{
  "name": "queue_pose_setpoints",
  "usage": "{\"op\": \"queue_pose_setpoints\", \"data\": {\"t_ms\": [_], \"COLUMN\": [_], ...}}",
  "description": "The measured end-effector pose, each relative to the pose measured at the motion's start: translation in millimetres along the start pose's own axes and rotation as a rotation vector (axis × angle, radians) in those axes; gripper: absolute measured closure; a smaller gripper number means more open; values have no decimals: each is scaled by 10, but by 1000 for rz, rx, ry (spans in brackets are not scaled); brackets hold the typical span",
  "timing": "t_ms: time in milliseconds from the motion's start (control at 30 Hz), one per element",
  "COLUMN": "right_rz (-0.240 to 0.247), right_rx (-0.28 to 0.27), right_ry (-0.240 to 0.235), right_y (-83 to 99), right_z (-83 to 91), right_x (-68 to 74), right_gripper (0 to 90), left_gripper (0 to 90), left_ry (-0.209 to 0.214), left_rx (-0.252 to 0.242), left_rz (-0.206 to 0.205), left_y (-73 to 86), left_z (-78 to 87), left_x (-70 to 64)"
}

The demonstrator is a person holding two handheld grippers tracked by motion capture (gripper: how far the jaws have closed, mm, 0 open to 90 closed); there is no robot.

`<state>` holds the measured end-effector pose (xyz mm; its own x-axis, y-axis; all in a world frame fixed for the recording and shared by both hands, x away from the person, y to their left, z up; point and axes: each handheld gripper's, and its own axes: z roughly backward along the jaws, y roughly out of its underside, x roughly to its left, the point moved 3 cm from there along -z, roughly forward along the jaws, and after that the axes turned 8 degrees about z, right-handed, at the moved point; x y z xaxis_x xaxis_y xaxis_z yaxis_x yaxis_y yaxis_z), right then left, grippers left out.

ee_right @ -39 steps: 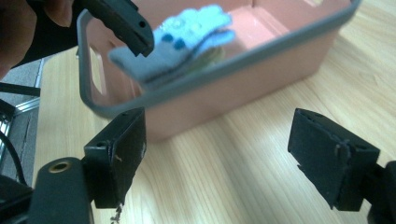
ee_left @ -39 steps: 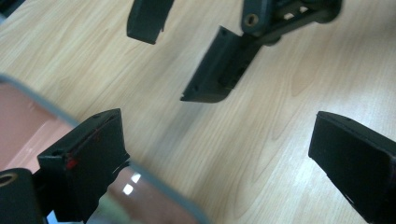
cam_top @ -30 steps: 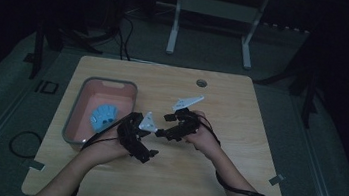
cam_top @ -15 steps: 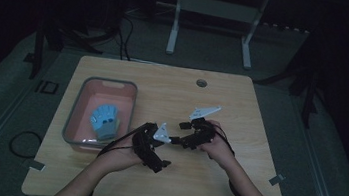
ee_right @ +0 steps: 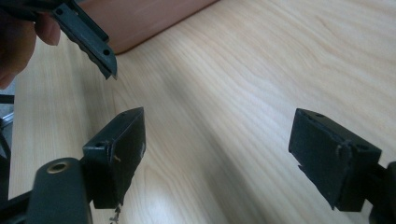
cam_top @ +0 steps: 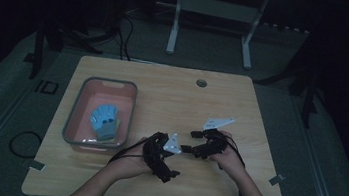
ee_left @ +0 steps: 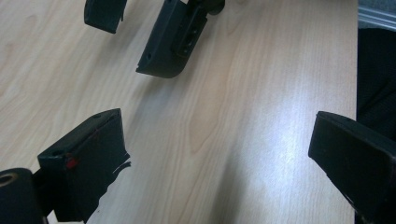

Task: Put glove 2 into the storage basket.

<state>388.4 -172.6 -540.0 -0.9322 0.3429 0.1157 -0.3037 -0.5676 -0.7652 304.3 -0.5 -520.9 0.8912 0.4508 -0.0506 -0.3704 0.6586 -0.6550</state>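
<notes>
Two grippers, left gripper [cam_top: 171,159] and right gripper [cam_top: 191,149], hover over bare wooden table [cam_top: 172,98] near front edge, jaws spread, nothing held. Nearest item, blue glove [cam_top: 104,120], lies flat in pink bin [cam_top: 74,114] at table left. We judge glove soft, light, limp; pinch at cuff. Bin holds nothing else we can make out.

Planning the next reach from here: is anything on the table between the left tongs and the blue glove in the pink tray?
Only the pink plastic tray's near wall. The left tongs hover open over bare wooden table, and the blue glove with grey cuff lies inside the tray to their left, so the reach likely has to go over that rim.
</notes>
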Motion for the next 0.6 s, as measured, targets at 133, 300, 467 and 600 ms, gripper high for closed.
{"op": "queue_pose_setpoints", "data": {"t_ms": [133,300,467,600], "right_rz": [-15,-24,-29,-22], "right_rx": [-13,-13,-11,-4], "right_ry": [7,21,33,34], "right_y": [90,213,341,440], "right_z": [53,117,191,226], "right_x": [-3,5,6,21], "right_gripper": [189,189,182,169], "left_gripper": [43,44,44,44], "left_ry": [16,23,33,39], "left_rx": [-2,-16,-15,-22], "left_rz": [-15,-19,-21,-26], "left_y": [-13,2,11,13], "left_z": [-81,-175,-252,-305], "left_x": [-59,-113,-146,-188]}}
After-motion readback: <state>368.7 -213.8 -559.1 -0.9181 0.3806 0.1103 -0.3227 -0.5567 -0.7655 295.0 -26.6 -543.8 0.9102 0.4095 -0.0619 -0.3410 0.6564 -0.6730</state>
